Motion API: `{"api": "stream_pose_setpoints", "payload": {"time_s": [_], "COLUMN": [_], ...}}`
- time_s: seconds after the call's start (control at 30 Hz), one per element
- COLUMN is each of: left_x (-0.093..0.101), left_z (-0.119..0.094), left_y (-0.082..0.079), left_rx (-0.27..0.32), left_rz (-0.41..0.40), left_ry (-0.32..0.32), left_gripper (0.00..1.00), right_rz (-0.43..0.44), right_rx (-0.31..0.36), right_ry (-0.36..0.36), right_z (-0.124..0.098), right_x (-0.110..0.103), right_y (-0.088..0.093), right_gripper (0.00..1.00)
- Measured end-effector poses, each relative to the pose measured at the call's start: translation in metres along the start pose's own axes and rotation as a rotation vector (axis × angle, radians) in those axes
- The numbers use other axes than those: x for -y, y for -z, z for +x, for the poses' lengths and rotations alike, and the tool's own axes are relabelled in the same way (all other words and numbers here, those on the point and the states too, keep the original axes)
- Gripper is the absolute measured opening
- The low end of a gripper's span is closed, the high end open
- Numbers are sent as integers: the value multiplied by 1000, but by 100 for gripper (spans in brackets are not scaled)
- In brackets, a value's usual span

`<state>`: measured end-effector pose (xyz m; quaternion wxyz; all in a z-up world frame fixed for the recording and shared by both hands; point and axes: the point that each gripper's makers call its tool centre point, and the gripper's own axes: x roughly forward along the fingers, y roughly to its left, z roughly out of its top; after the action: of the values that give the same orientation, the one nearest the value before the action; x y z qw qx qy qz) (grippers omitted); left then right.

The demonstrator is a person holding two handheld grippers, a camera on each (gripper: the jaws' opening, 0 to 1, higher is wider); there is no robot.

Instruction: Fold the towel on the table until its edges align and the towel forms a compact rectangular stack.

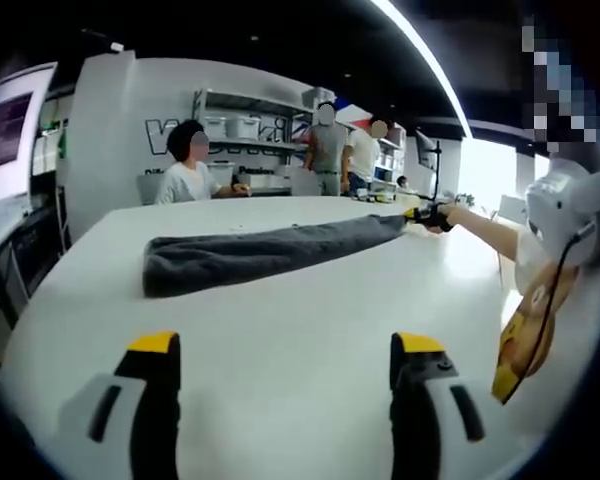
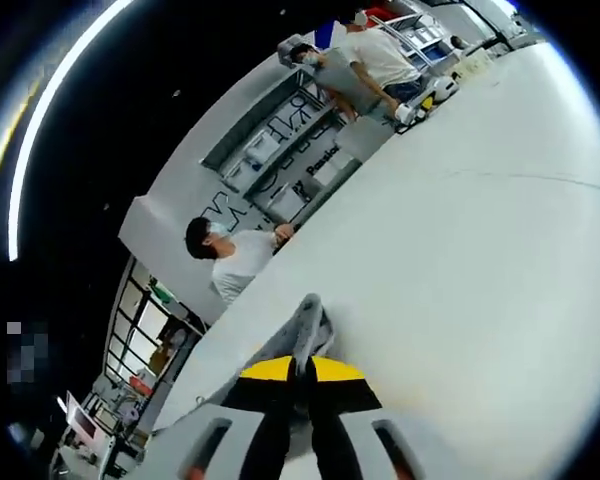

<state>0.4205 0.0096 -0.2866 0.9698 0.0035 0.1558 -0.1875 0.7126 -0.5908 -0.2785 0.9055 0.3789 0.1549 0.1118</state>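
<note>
A dark grey towel [image 1: 265,255] lies on the white table [image 1: 280,350] as a long folded strip running left to right. My left gripper [image 1: 285,355] hovers open over the bare table in front of it, yellow-tipped jaws wide apart, nothing between them. At the strip's far right end my right gripper [image 1: 427,215] pinches the towel's corner, held by a person's outstretched arm. In the right gripper view my right gripper [image 2: 302,372] is shut on a grey fold of the towel [image 2: 311,330], which sticks up between the yellow tips.
A seated person [image 1: 188,170] is at the table's far edge. Two people [image 1: 342,150] stand by shelves [image 1: 250,125] behind. Small items [image 2: 430,100] sit at the table's far end. A yellow object [image 1: 520,335] hangs at the right beside the person.
</note>
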Motion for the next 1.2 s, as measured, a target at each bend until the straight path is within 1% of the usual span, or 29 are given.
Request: {"api": "stream_pose_setpoints", "payload": {"time_s": [0.07, 0.13, 0.27, 0.4, 0.43, 0.5, 0.57, 0.6, 0.63, 0.7, 0.73, 0.9, 1.03, 1.2], "left_x": [-1, -1, 0, 1, 2, 2, 3, 3, 2, 2, 2, 0, -6, -18], "left_z": [-1, -1, 1, 2, 2, 1, 0, 0, -2, -3, -3, -5, -3, -5], "left_y": [-1, 0, 2, 2, 2, 1, 1, 2, 2, 4, 6, 8, 10, 13], "left_rx": [7, 9, 7, 10, 12, 15, 17, 19, 22, 22, 21, 21, 9, -9], "left_rz": [-1, 3, 2, 2, 3, 5, 7, 8, 6, 2, 0, -8, -2, 13], "left_ry": [3, 9, 23, 37, 42, 46, 50, 50, 53, 56, 59, 66, 64, 31], "left_gripper": [91, 90, 90, 89, 89, 89, 89, 89, 89, 89, 89, 89, 89, 89], "right_rz": [-7, -34, -89, -123, -131, -144, -170, -170, -174, -183, -184, -202, -216, -225], "right_rx": [1, -8, -37, -70, -87, -100, -132, -133, -149, -164, -179, -224, -244, -270], "right_ry": [-16, -36, -79, -124, -143, -156, -179, -179, -191, -198, -207, -233, -242, -247], "right_z": [0, 2, 6, 14, 17, 20, 26, 27, 31, 35, 38, 43, 47, 47], "right_x": [-10, -21, -50, -73, -82, -90, -103, -105, -111, -117, -124, -144, -151, -160], "right_y": [0, 0, 13, 26, 32, 38, 52, 54, 61, 70, 80, 108, 118, 135], "right_gripper": [5, 5, 5, 5, 5, 5, 5, 5, 5, 5, 5, 5, 5, 5]}}
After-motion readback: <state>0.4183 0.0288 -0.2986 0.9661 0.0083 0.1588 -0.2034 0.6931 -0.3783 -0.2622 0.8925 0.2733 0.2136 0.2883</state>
